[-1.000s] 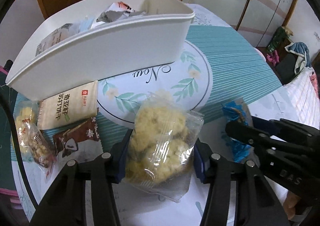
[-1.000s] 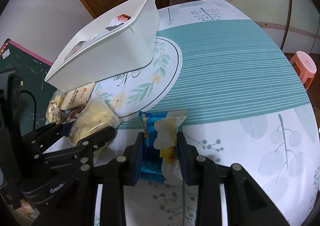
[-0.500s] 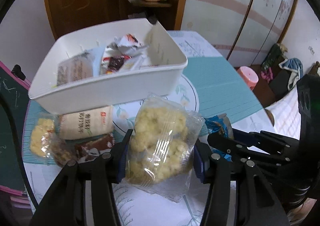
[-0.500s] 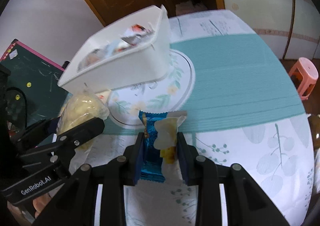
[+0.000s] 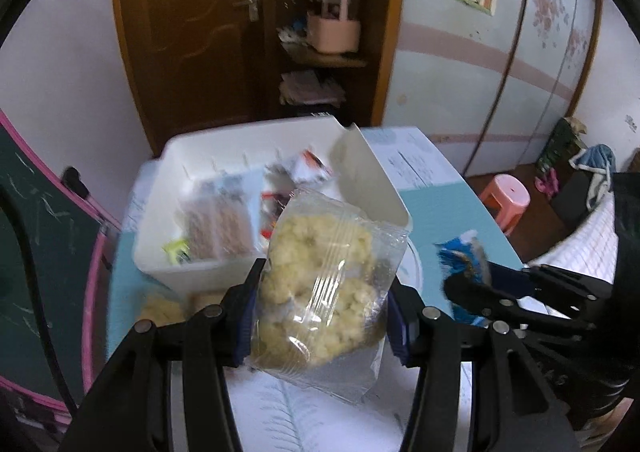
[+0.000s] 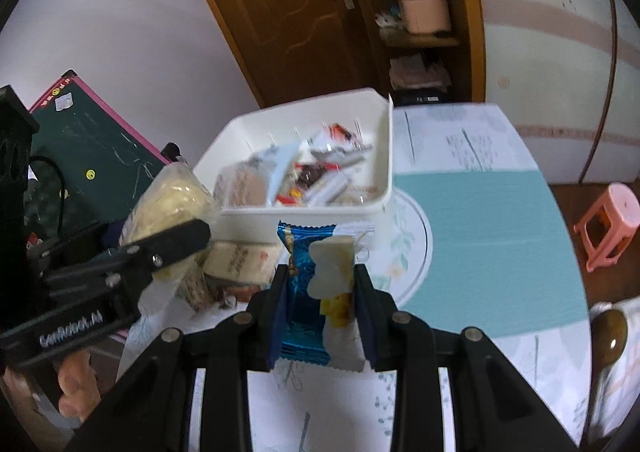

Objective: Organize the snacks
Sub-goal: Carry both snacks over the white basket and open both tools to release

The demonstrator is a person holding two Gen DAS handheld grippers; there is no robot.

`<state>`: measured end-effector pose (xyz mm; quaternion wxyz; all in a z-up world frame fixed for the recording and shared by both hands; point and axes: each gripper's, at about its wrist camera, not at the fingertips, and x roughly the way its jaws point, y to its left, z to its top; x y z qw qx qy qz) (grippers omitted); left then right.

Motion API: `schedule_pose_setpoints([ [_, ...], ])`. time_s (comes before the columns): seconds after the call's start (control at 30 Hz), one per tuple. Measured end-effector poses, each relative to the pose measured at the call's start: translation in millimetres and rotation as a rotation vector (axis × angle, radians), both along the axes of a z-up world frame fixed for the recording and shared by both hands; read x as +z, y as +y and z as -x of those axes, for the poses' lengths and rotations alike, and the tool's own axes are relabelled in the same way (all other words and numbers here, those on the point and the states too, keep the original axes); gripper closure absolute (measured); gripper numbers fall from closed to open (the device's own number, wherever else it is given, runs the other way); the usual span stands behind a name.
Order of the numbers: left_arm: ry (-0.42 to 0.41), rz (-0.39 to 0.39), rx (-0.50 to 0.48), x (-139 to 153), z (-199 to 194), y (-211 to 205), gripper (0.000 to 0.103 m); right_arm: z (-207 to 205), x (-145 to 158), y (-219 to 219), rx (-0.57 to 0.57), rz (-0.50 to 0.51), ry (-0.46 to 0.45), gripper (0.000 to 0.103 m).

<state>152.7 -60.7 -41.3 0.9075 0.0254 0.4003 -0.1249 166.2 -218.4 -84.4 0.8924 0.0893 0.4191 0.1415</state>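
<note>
Pointing steeply down, left gripper (image 5: 322, 312) clamped on clear puffed-snack bag (image 5: 324, 284), right gripper (image 6: 320, 306) clamped on blue wrapper (image 6: 304, 292); both raised off table (image 6: 492, 228) since earlier, near white bin (image 6: 320, 211).

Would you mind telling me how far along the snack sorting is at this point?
Partly done. Several wrapped snacks already lie in the white plastic bin. In hand: the left tongs grip a clear bag of yellow puffed snacks, and the right tongs grip a blue foil packet, both raised near the bin. Left: a beige cracker packet and a few others on the table beside the bin.
</note>
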Motion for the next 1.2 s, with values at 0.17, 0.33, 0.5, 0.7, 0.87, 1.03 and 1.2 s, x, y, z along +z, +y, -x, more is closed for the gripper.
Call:
schedule_pose_setpoints([
  [0.17, -0.049, -0.001, 0.059, 33, -20, 24, 0.052, -15, 28, -2, -0.001, 0.012, -0.044, 0.072],
  [0.33, -0.064, -0.014, 0.114, 57, -43, 50, 0.052, -34, 55, 0, -0.006, 0.028, -0.084, 0.072],
  [0.5, -0.073, -0.029, 0.143, 69, -62, 65, 0.052, -51, 82, 9, 0.000, 0.060, -0.139, 0.072],
  [0.7, -0.089, -0.069, 0.151, 79, -77, 68, 0.052, -71, 109, 25, 0.021, 0.070, -0.196, 0.072],
  [0.87, -0.078, -0.078, 0.141, 83, -90, 67, 0.052, -88, 117, 37, 0.047, 0.051, -0.197, 0.072],
  [1.03, -0.063, -0.080, 0.139, 80, -104, 63, 0.052, -105, 118, 45, 0.046, 0.029, -0.172, 0.072],
  [1.2, -0.052, -0.086, 0.136, 74, -113, 59, 0.052, -118, 116, 50, 0.033, 0.026, -0.156, 0.072],
])
